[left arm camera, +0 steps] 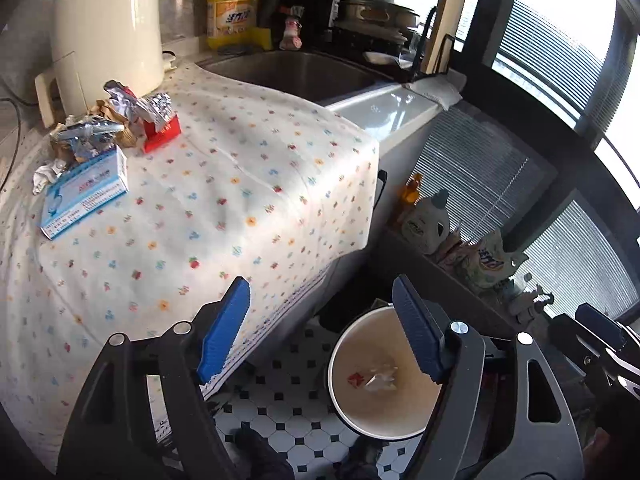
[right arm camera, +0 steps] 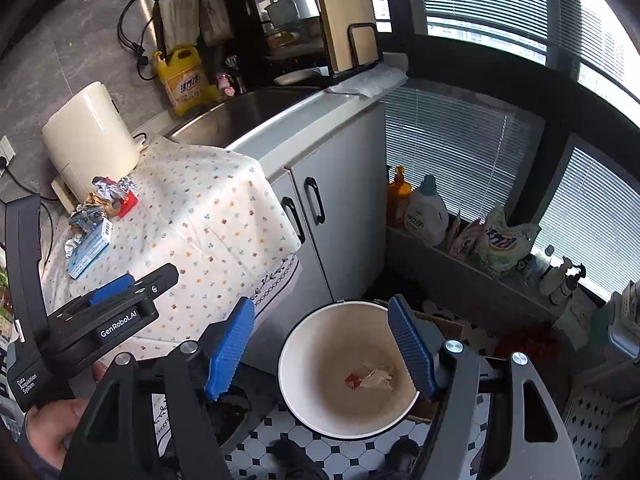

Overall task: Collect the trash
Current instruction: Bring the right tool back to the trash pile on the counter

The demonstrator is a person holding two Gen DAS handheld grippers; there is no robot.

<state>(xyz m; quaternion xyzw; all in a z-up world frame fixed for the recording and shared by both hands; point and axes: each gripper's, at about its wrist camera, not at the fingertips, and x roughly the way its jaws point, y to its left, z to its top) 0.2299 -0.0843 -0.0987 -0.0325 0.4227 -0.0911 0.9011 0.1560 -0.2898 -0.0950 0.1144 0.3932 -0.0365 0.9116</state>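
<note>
A white waste bin point(left arm camera: 360, 420) point(right arm camera: 304, 396) stands on the tiled floor beside the counter; crumpled pale wrapping and a red scrap point(left arm camera: 376, 378) point(right arm camera: 372, 378) lie at its bottom. My left gripper point(left arm camera: 320, 332) hangs open above the bin's edge, nothing between its blue pads. My right gripper point(right arm camera: 322, 346) is open over the bin too, empty. On the flowered cloth point(left arm camera: 224, 184) point(right arm camera: 208, 216) sit more litter: crumpled foil wrappers point(left arm camera: 132, 104) point(right arm camera: 114, 188), a red box point(left arm camera: 162, 136) point(right arm camera: 129, 203) and a blue-white carton point(left arm camera: 86, 196) point(right arm camera: 88, 252).
A cream appliance point(left arm camera: 108, 28) point(right arm camera: 88, 140) stands behind the litter. A steel sink point(left arm camera: 296, 72) point(right arm camera: 248, 112) and yellow detergent jug point(left arm camera: 234, 12) point(right arm camera: 184, 76) lie beyond. Cabinet doors point(right arm camera: 340, 200) and a ledge of bottles point(right arm camera: 426, 212) flank the bin. A hand point(right arm camera: 52, 424) holds the left gripper's handle.
</note>
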